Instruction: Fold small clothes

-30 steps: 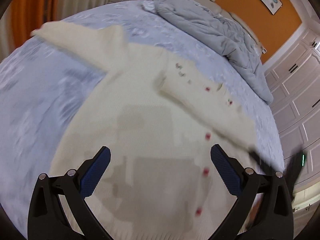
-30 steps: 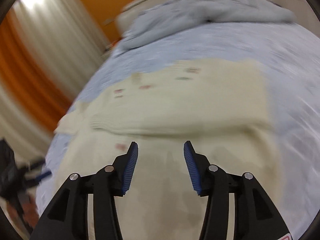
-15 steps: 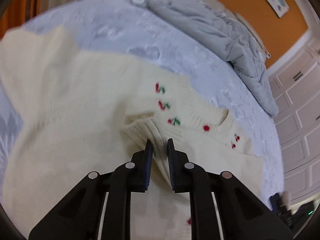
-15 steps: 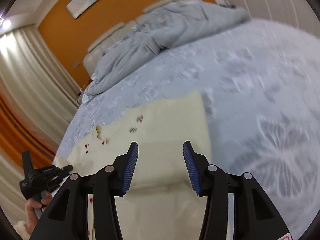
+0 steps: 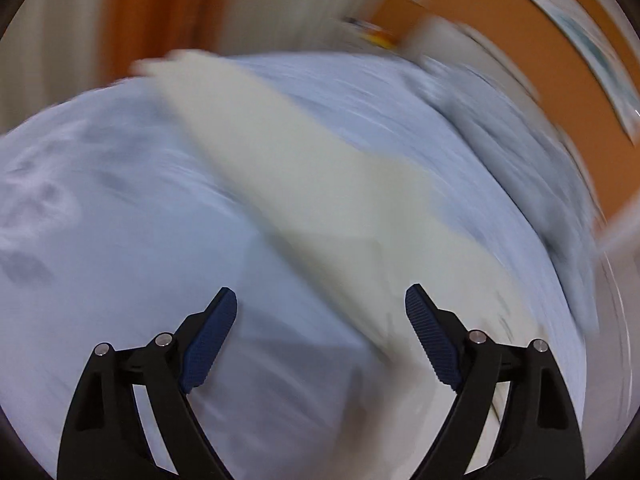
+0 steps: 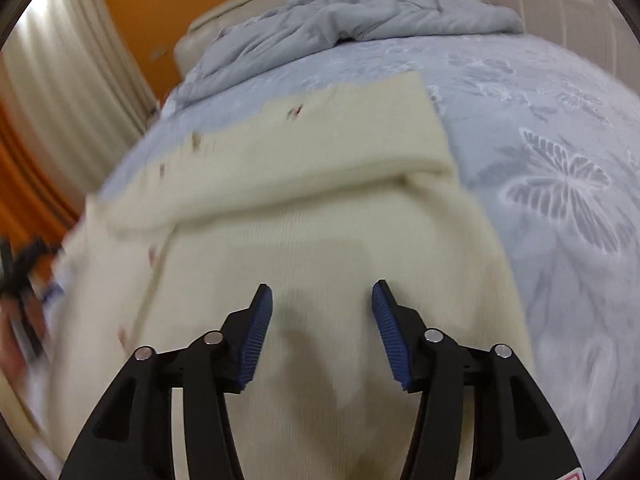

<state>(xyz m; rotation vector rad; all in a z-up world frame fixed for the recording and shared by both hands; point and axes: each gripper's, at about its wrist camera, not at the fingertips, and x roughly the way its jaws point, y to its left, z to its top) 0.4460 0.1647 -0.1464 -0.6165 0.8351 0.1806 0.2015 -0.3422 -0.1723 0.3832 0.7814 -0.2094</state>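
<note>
The right gripper [image 6: 322, 334] is hovering with its jaws parted and empty over the cream sweater [image 6: 312, 240], which is lying on the pale blue bedspread [image 6: 560, 168] with one part folded across its body; the left gripper [image 5: 320, 336] is gaping wide, gripping nothing, above the bedspread [image 5: 120, 240] beside a blurred stretch of the sweater [image 5: 304, 168]; farther back, a rumpled grey duvet [image 6: 352, 20] is crowding the headboard end; an orange wall [image 6: 144, 12] is rising behind
</note>
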